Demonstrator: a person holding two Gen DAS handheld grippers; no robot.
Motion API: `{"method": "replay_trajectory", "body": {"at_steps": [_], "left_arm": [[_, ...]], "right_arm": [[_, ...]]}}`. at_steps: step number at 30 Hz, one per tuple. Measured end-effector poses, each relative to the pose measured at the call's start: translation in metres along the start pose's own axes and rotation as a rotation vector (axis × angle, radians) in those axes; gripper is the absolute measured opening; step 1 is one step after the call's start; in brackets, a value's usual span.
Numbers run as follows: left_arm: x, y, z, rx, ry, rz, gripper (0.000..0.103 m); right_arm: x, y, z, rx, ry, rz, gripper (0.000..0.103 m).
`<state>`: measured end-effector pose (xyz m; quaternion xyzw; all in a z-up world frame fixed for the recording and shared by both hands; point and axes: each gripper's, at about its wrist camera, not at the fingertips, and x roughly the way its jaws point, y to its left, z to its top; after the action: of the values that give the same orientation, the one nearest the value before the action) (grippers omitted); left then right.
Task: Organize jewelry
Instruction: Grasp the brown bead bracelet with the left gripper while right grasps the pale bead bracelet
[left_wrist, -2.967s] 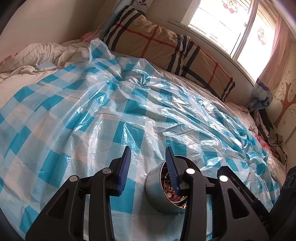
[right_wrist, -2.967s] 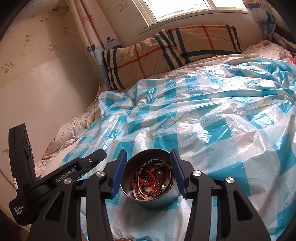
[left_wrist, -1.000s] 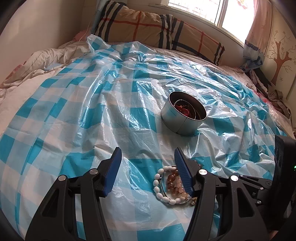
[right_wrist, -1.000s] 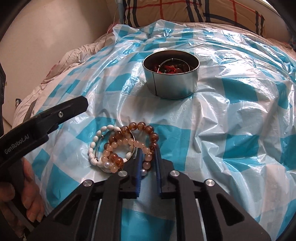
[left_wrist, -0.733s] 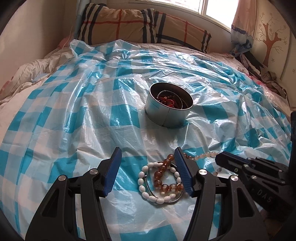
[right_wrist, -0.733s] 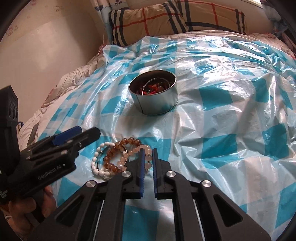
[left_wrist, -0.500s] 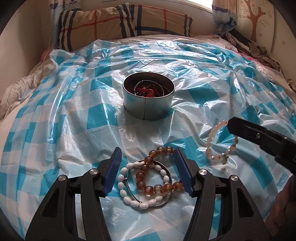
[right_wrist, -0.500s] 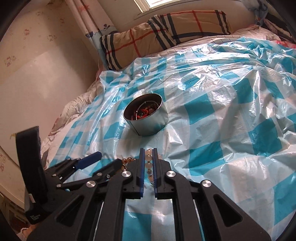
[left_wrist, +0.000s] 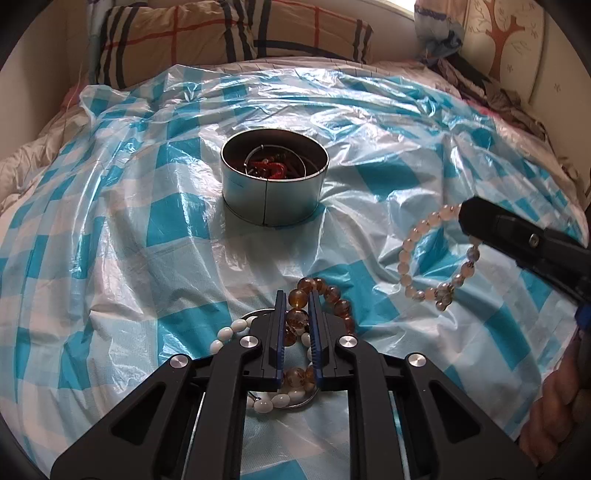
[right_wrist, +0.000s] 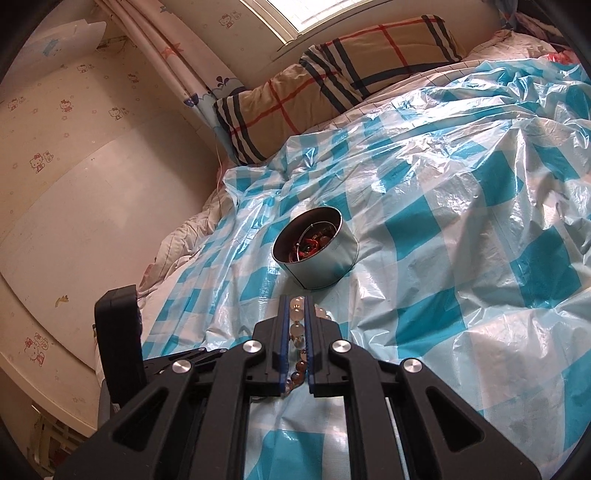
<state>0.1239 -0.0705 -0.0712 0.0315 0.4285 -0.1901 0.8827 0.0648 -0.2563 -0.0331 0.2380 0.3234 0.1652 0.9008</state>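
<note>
A round metal tin (left_wrist: 273, 195) with red and wire jewelry inside stands on the blue-checked plastic sheet (left_wrist: 129, 229). In front of it lie an amber bead bracelet (left_wrist: 334, 295), a white bead bracelet (left_wrist: 229, 330) and a thin metal bangle (left_wrist: 255, 314). My left gripper (left_wrist: 296, 295) is closing, with its blue pads pressing on amber beads. My right gripper (right_wrist: 296, 299) is shut on a pale pink bead bracelet (right_wrist: 295, 314). In the left wrist view that pale bracelet (left_wrist: 410, 243) hangs from the right gripper's tip, above the sheet and right of the pile. The tin (right_wrist: 317, 254) lies just beyond it.
A plaid pillow (left_wrist: 229, 33) lies against the headboard under the window. A pale wall (right_wrist: 92, 184) runs along the bed's left side. Crumpled clothes (left_wrist: 491, 92) sit at the far right. A person's hand (left_wrist: 554, 398) holds the right gripper at the lower right.
The left jaws have come together onto the amber beads. The right gripper has lifted the pale bracelet out of the pile and carried it to the right.
</note>
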Motion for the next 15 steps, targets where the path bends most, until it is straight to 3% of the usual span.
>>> {"method": "replay_trajectory", "body": {"at_steps": [7,15], "left_arm": [[-0.037,0.015,0.004,-0.132,-0.16,-0.091,0.011],[-0.065,0.013,0.008,-0.181,-0.285,-0.078,0.011]], "right_arm": [[-0.004,0.003,0.001,-0.01,-0.024,0.03,0.009],[-0.006,0.01,0.003,-0.014,-0.045,0.103,0.009]]}}
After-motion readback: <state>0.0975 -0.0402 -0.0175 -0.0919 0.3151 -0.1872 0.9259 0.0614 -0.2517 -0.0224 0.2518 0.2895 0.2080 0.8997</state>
